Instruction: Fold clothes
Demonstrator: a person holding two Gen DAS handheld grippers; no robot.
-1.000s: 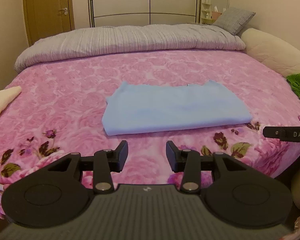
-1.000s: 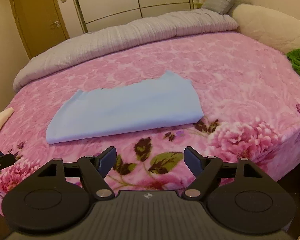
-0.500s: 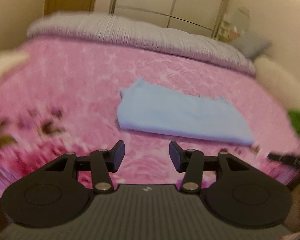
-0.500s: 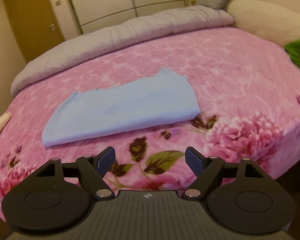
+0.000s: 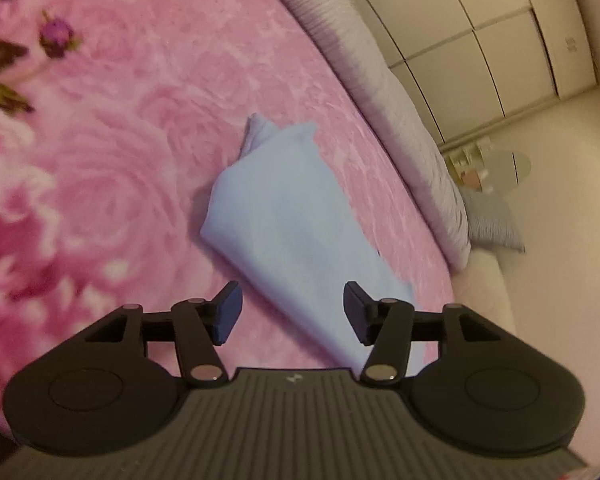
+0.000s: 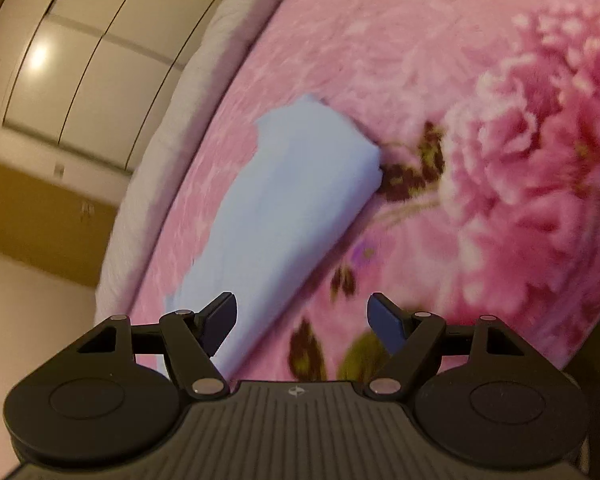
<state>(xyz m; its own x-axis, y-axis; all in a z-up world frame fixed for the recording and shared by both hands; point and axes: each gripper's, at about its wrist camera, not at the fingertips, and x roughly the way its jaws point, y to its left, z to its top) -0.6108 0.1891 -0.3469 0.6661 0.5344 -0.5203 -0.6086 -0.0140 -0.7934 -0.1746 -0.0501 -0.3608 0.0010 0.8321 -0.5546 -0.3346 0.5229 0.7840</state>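
Item: folded blue garment (image 5: pixel 288 216) on bed (image 5: pixel 120 128). Left gripper (image 5: pixel 292 312) jaws opening, right gripper (image 6: pixel 302 320) jaws closing, nothing pinched. Short edges are best gripped evenly.

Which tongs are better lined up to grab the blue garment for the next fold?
Probably left: the left tongs, opening, frame the folded light blue garment. The right tongs, closing slightly, frame mostly pink floral blanket.

Your light blue cloth (image 5: pixel 284 216) (image 6: pixel 296 184) lies folded flat in a long strip on the pink bedspread, just ahead of both tools.
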